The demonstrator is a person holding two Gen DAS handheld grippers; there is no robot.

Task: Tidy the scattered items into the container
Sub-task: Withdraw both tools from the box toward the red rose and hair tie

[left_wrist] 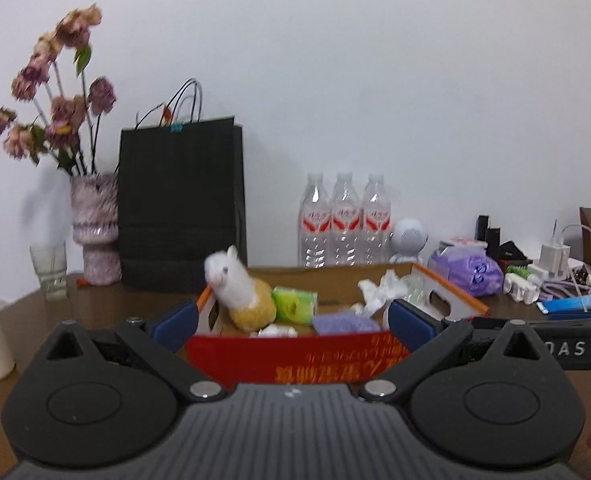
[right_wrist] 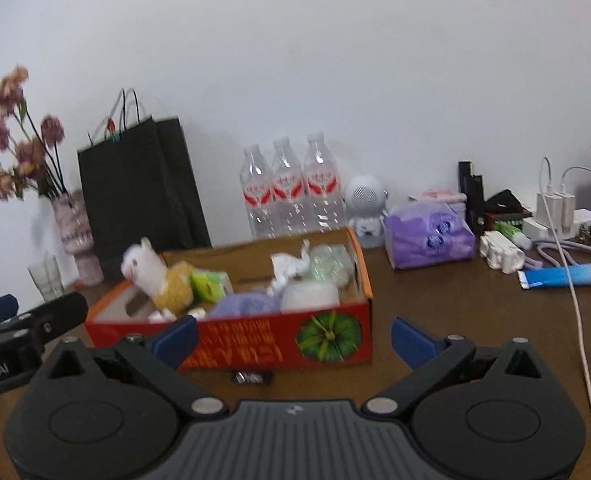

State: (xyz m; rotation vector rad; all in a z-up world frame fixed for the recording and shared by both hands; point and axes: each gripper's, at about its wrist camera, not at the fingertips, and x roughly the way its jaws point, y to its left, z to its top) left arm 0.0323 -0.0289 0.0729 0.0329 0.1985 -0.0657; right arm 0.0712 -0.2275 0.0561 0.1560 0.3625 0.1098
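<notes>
A red and orange cardboard box (left_wrist: 295, 360) (right_wrist: 255, 344) sits on the brown table and holds a white and yellow alpaca plush (left_wrist: 239, 292) (right_wrist: 159, 276), a green pack (left_wrist: 295, 304), a purple sponge (left_wrist: 343, 323) (right_wrist: 247, 304) and crumpled white paper (left_wrist: 379, 290) (right_wrist: 291, 268). My left gripper (left_wrist: 293, 320) is open and empty just in front of the box. My right gripper (right_wrist: 293, 338) is open and empty in front of the box's right part. A small black item (right_wrist: 251, 378) lies on the table before the box.
Behind the box stand a black paper bag (left_wrist: 179, 204), three water bottles (right_wrist: 291, 188), a vase of dried flowers (left_wrist: 95, 228) and a glass (left_wrist: 49, 268). To the right lie a purple tissue pack (right_wrist: 427, 236), a blue tube (right_wrist: 563, 275), chargers and a white cable (right_wrist: 575, 300).
</notes>
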